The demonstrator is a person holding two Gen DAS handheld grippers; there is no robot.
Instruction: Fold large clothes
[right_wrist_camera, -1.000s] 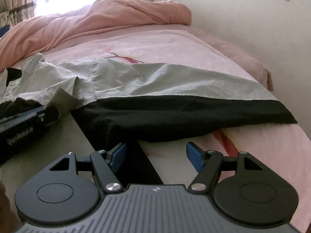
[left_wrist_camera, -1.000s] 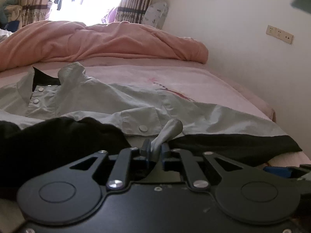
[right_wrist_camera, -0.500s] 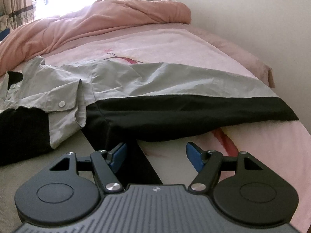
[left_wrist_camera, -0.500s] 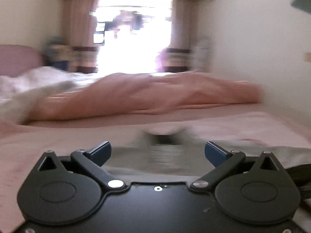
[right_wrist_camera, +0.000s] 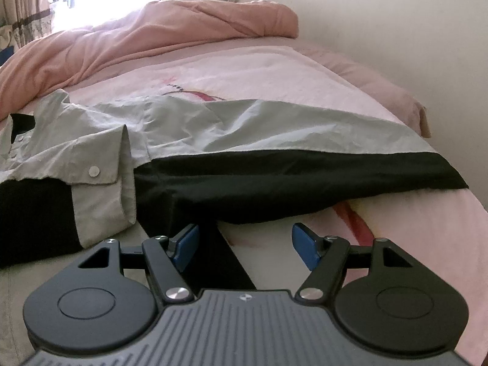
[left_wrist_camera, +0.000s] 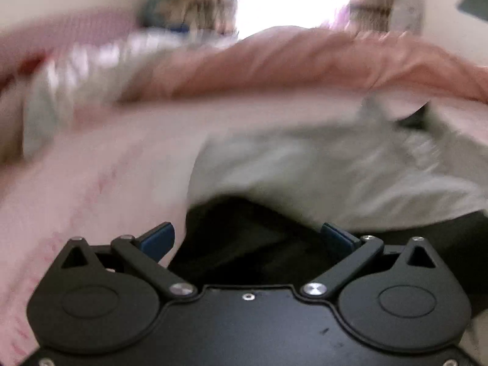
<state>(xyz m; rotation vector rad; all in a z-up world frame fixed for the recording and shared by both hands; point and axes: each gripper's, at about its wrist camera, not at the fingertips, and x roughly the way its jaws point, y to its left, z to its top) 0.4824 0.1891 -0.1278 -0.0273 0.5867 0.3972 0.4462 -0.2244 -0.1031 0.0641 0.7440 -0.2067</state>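
A large pale grey and black shirt (right_wrist_camera: pixel 250 134) lies spread on the pink bed sheet (right_wrist_camera: pixel 259 73). Its cuffed sleeve (right_wrist_camera: pixel 100 180) with a white button is folded over the front at the left. My right gripper (right_wrist_camera: pixel 244 244) is open and empty, low over the black hem at the near edge. In the blurred left wrist view my left gripper (left_wrist_camera: pixel 248 238) is open and empty, just in front of the shirt's (left_wrist_camera: pixel 320 167) black lower part.
A bunched pink duvet (right_wrist_camera: pixel 146 33) lies across the far end of the bed. A white wall (right_wrist_camera: pixel 381 30) with a socket runs along the right side. Curtains and a bright window stand beyond the bed.
My left gripper let go of the grey sleeve, opened, and swung left to the shirt's left edge. The sleeve now lies flat on the shirt front. The right gripper stayed still and open.
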